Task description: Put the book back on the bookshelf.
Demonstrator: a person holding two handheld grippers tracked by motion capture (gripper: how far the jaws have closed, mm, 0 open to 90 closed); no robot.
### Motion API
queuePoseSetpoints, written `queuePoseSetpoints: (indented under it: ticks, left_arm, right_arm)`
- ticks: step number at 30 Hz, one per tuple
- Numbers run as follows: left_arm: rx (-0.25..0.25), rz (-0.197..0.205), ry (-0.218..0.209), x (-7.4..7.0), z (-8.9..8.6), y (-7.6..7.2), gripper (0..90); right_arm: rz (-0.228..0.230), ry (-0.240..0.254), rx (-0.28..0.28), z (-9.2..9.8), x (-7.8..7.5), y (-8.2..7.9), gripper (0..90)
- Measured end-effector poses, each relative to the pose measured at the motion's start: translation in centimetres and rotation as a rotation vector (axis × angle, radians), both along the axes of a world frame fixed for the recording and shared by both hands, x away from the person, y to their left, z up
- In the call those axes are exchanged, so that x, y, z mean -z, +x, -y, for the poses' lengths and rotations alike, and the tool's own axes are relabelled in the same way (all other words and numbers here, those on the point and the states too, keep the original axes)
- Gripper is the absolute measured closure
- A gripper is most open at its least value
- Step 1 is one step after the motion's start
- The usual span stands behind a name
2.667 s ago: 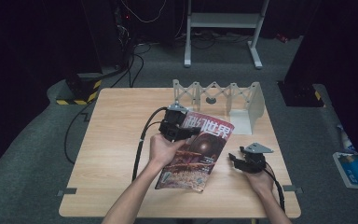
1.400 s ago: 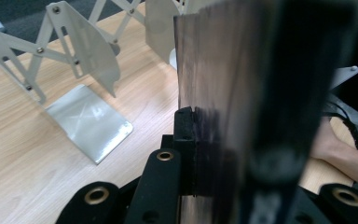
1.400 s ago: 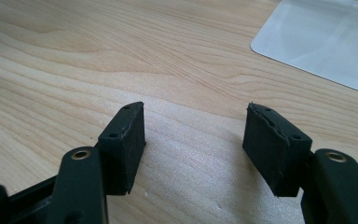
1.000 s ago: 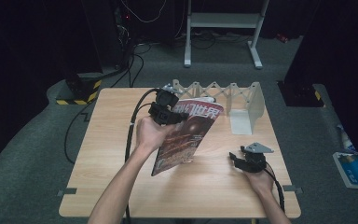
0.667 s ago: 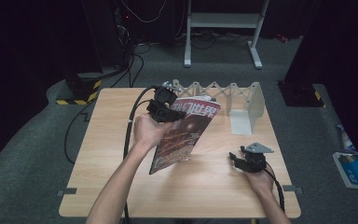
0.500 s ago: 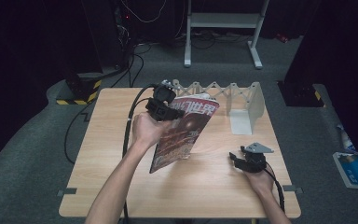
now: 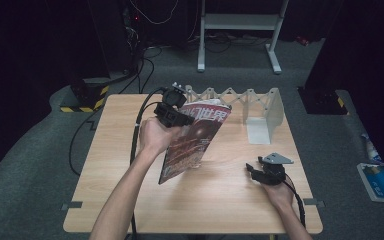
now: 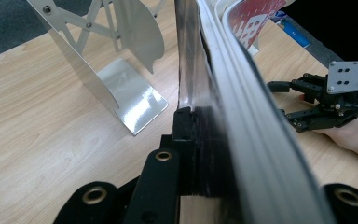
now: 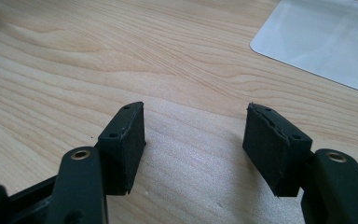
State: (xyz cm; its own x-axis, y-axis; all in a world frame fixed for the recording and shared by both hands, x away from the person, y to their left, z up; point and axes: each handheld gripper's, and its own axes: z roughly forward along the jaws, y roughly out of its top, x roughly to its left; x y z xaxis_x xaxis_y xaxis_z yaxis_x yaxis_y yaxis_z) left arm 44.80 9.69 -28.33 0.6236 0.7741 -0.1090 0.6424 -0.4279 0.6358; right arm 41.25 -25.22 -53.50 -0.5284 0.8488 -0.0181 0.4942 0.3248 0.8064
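While the left gripper [image 7: 172,114] clamps the upright magazine [image 7: 192,140], the rack [image 7: 260,107] lies just beyond it; the right gripper [image 7: 260,172] rests apart, empty.

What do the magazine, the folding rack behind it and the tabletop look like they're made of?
Magazine: paper with a glossy cover, judging by the sheen, the curling cover and the stacked white page edges in the left gripper view.
Rack: apparently thin sheet metal, silvery and reflective, its struts joined with rivets.
Table: light wood grain, matte; possibly laminate rather than solid wood.
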Motion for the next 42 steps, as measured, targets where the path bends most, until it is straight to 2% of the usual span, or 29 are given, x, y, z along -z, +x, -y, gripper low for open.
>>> queuePoseSetpoints:
  ticks: [10,23,28,35,42]
  left_arm:
    - [-0.008,-0.028,0.011,-0.4,0.0,0.6,81.9]
    - [-0.023,-0.048,-0.026,-0.7,0.0,1.4,82.0]
    - [-0.039,-0.069,-0.037,-0.7,-0.1,1.9,82.5]
    - [-0.048,-0.067,-0.031,-0.5,0.1,2.3,82.8]
    - [-0.076,-0.055,-0.057,-0.6,-0.2,2.9,82.9]
  right_arm:
    - [0.001,-0.001,-0.002,0.0,0.0,0.0,38.4]
    - [0.003,-0.002,-0.004,0.0,0.0,0.0,38.4]
    - [0.003,-0.003,-0.003,0.0,0.0,0.0,38.4]
    - [0.001,-0.001,0.0,0.0,0.0,0.0,38.3]
    - [0.002,-0.002,0.0,0.1,0.0,0.0,38.3]
